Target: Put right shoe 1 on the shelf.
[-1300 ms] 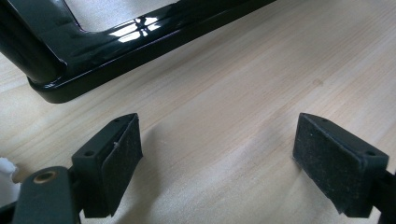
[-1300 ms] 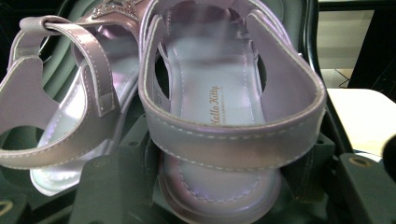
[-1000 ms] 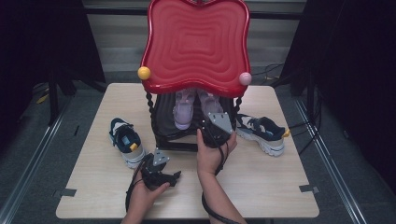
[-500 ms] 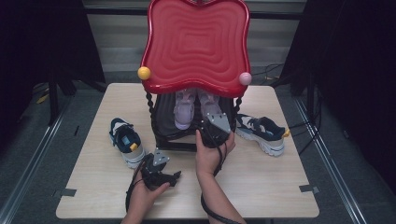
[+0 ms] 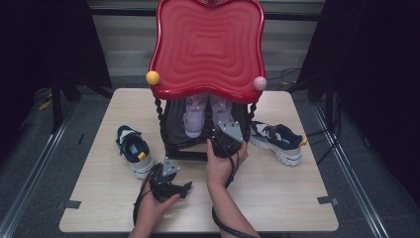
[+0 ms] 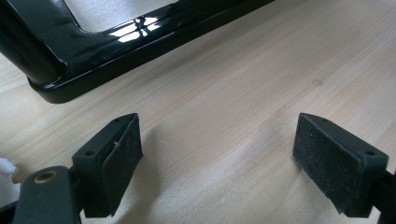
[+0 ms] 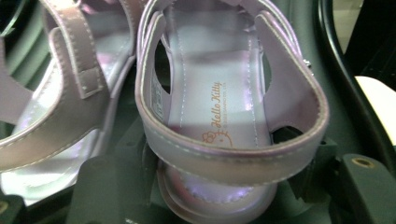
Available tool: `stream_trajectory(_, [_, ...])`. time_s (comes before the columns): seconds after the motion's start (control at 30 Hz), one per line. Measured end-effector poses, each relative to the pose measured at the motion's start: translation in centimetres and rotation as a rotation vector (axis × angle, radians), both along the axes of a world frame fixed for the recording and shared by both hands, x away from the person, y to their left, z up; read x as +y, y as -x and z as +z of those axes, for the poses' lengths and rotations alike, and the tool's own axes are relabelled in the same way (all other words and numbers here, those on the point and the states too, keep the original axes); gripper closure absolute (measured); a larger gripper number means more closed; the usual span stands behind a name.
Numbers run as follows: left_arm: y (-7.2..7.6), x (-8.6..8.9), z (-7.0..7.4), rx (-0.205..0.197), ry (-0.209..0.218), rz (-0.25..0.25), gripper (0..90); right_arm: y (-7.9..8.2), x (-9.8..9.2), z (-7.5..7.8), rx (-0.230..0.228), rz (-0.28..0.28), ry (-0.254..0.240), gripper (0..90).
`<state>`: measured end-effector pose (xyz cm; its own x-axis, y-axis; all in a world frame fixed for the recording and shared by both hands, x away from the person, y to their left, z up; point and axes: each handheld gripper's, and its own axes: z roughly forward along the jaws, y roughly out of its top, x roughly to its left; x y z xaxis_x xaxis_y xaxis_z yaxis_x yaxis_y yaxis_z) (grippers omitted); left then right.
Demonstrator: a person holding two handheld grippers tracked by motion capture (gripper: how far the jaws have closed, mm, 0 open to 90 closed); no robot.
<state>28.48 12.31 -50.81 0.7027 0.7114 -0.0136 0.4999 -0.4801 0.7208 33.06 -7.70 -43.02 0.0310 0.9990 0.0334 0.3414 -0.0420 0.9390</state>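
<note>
A pale wooden bench [image 5: 297, 188] carries a black rack [image 5: 173, 129]. The right tool [image 7: 219, 186] sits at the heel of a lilac sandal [image 7: 219, 107] on the rack, jaws flanking it, grip unclear. The left tool [image 6: 233, 163] rests wide apart and empty beside the rack's base.

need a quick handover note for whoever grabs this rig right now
Right tool: at the heel of the right lilac sandal on the rack's lower shelf; its jaws have just been opening, the heel between them, grip unclear.
Left tool: open, empty, low over the table by the rack's black base.
Done: both sandals sit side by side under the red top.
Left: two navy sneakers, one left of the rack, one right, lie on the table.
</note>
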Motion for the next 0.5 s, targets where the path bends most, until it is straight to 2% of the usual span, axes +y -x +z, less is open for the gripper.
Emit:
stream_trajectory(0.13, [0.0,0.0,0.0,0.0,0.0,0.0,15.2,0.1,0.0,-0.2,0.007,0.034,0.012,33.8])
stream_trajectory(0.17, [0.0,0.0,0.0,0.0,-0.001,-0.001,15.2,0.2,-0.2,-0.3,0.011,0.065,0.005,33.1])
stream_trajectory(0.43, [0.0,0.0,0.0,0.002,-0.001,0.0,15.2,0.7,-1.2,-0.5,0.014,0.173,0.006,27.9])
stream_trajectory(0.5, [0.0,0.0,0.0,0.0,-0.001,-0.001,15.2,1.0,-1.4,-0.5,0.008,0.184,0.005,27.3])
